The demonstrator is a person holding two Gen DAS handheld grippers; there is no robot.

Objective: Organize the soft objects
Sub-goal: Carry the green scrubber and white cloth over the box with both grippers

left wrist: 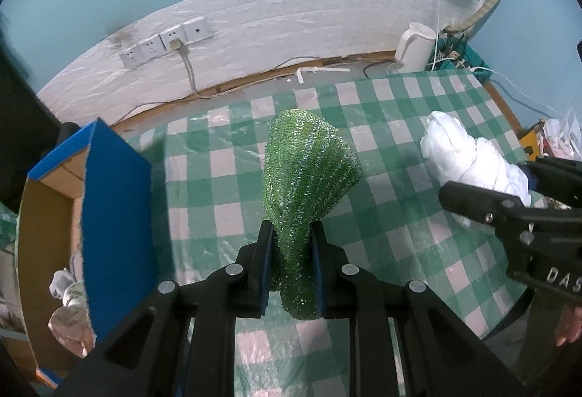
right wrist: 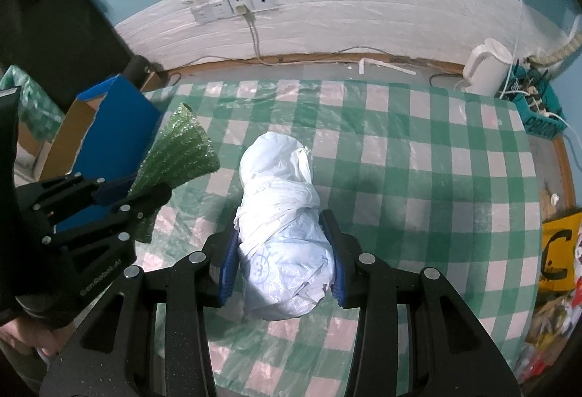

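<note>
Left gripper (left wrist: 291, 233): clamped on a green glittery scouring cloth (left wrist: 309, 175), held above the checked tablecloth (left wrist: 393, 237). Right gripper (right wrist: 282, 233): clamped on a white plastic-bag bundle (right wrist: 282, 215), right of the cloth. Blue-edged cardboard box (left wrist: 112, 200): at left. White kettle (right wrist: 485, 67): far right, by the wall.

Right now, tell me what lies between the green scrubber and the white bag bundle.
Only bare checkered tablecloth separates the green scrubber from the white bag bundle; the left wrist view shows it.
</note>
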